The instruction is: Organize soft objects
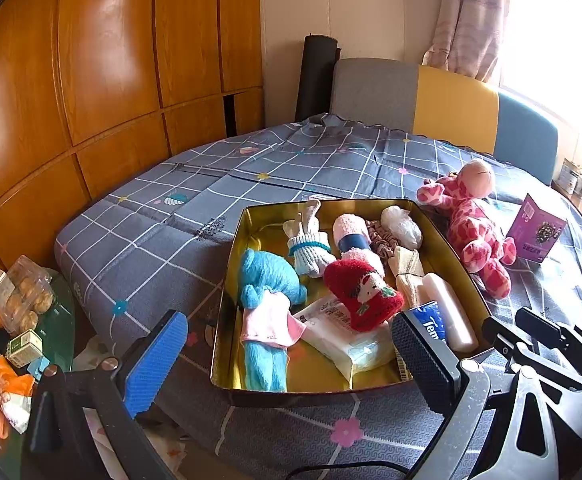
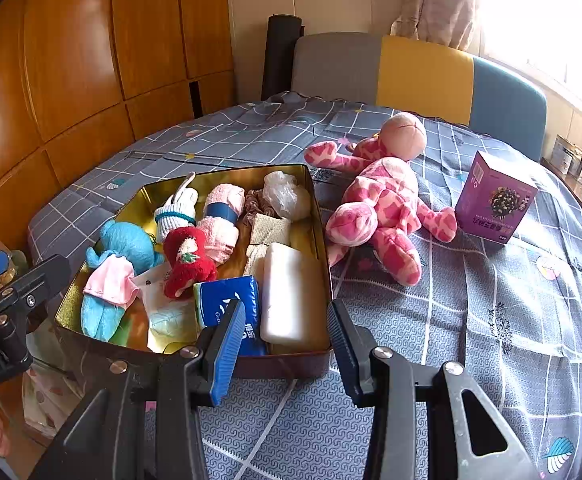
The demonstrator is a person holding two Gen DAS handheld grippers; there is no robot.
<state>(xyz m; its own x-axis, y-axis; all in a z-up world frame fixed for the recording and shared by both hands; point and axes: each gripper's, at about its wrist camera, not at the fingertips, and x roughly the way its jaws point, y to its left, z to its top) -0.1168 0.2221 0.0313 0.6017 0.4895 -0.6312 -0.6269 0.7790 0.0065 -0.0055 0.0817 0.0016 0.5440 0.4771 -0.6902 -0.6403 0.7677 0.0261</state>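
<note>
A gold tin tray (image 1: 247, 220) (image 2: 316, 216) lies on the checked bed cover. It holds a blue plush (image 1: 267, 276) (image 2: 131, 240), a red plush (image 1: 363, 292) (image 2: 187, 260), a rolled pink towel (image 1: 351, 232), a white sock (image 2: 175, 208), a blue tissue pack (image 2: 227, 300) and a white bar (image 2: 285, 292). A pink spotted plush giraffe (image 1: 471, 224) (image 2: 383, 200) sprawls on the cover right of the tray. My left gripper (image 1: 287, 360) hovers wide open at the tray's near edge. My right gripper (image 2: 285, 344) hangs partly open over the tray's near right corner, with nothing gripped.
A purple carton (image 1: 535, 232) (image 2: 495, 200) stands beyond the giraffe. A low glass table (image 1: 61, 320) with snack packs sits left of the bed. Wooden wardrobe doors (image 1: 111, 80) line the left side. A grey, yellow and blue headboard (image 2: 423, 76) closes the far end.
</note>
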